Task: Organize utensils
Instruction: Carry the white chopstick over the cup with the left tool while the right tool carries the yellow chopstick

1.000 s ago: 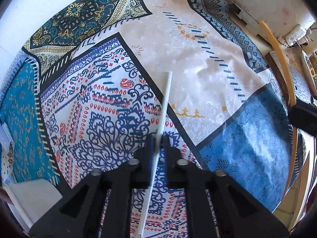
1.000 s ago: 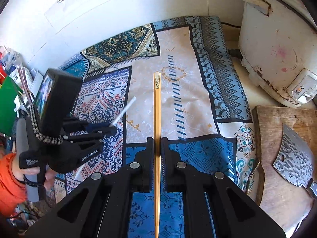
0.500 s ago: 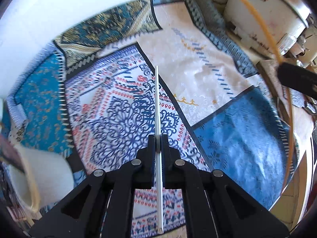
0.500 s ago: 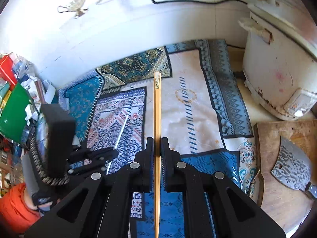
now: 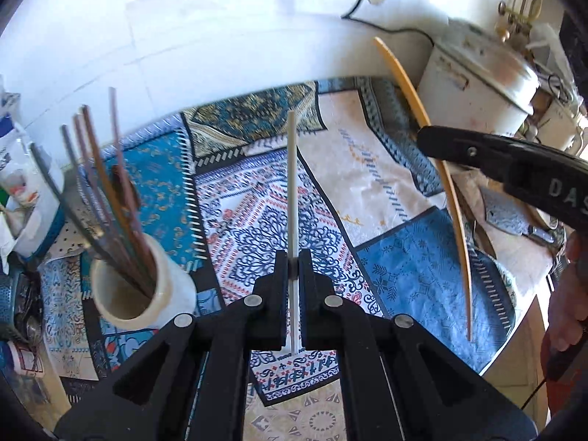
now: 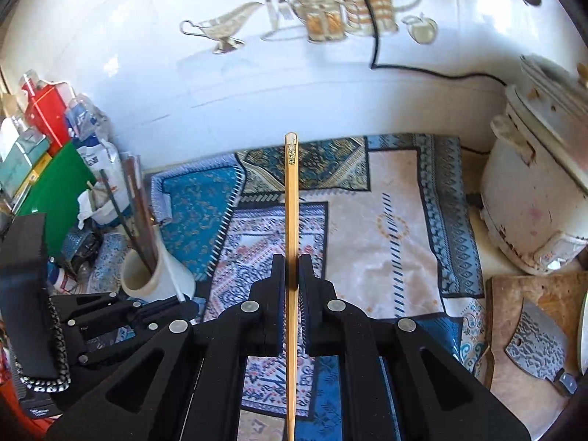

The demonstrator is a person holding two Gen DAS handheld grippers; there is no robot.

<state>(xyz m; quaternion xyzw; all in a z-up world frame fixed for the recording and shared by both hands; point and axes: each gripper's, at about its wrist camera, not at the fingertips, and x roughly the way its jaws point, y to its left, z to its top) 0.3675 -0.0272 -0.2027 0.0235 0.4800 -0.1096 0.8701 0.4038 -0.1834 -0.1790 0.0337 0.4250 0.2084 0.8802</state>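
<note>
Chopsticks had left the bench: our left claw (image 5: 293, 268) clamped the white chopstick (image 5: 291, 183), right claw (image 6: 292, 275) the bamboo chopstick (image 6: 291, 220), holder (image 5: 141, 290) newly near.

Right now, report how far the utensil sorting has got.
Done: several chopsticks already stand in the cup. In hand: the left gripper is shut on a white chopstick, and the right gripper is shut on a yellow chopstick, both above the cloth. Left: both go into the cup.
</note>
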